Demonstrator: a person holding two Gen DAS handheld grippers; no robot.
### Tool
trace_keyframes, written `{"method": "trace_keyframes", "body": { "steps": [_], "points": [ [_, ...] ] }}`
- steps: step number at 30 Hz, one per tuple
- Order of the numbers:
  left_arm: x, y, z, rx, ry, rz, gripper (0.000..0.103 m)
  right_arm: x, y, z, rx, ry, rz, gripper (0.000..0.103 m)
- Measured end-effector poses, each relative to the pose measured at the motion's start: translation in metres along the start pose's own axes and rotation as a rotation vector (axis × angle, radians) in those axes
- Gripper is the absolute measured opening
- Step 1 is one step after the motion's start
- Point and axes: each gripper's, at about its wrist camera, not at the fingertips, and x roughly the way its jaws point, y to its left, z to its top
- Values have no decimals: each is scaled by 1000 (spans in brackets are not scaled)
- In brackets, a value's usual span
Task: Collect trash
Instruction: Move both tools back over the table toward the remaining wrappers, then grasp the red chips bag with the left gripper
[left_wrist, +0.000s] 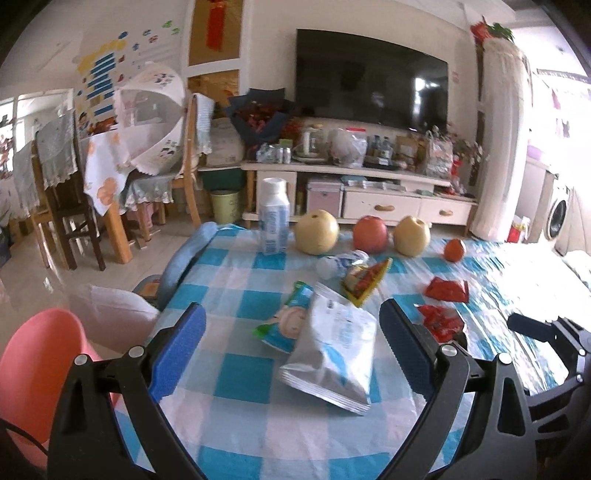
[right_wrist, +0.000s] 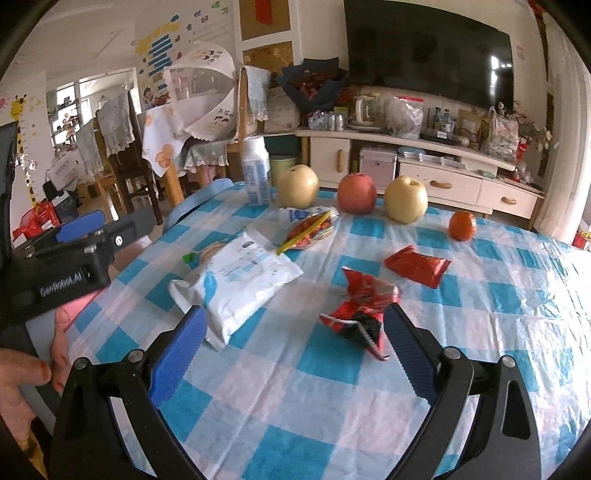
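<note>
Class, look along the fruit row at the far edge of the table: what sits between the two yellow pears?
A red apple sits between the left pear and the right pear; both wrist views show it.

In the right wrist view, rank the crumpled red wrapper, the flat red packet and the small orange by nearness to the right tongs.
1. Crumpled red wrapper: nearest the right tongs, between the open fingers, toward the right one.
2. Flat red packet: farther back, to the right.
3. Small orange: farthest, far right in the fruit row.

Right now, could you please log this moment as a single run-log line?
left tongs: open, over white pouch | right tongs: open, near crumpled red wrapper | trash: none picked up | fruit: on table
</note>
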Motion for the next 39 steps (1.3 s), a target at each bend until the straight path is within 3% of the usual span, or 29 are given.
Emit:
{"method": "trace_keyframes", "body": {
  "steps": [16,23,29,34,39],
  "points": [
    [19,-59,-8,37,77,-86,95,3,-60,-2,43,21,-111,95],
    [27,-85,-14,21,116,-172,95,4,-106,1,107,34,-168,95],
    [36,-118,-25,99,154,-239,95,24,-162,3,227,75,-215,95],
    [48,-142,-32,139,185,-273,95,47,-194,3,332,104,-178,95],
    [63,-162,-36,169,208,-287,95,65,-199,12,344,113,-131,95]
  ]
}}
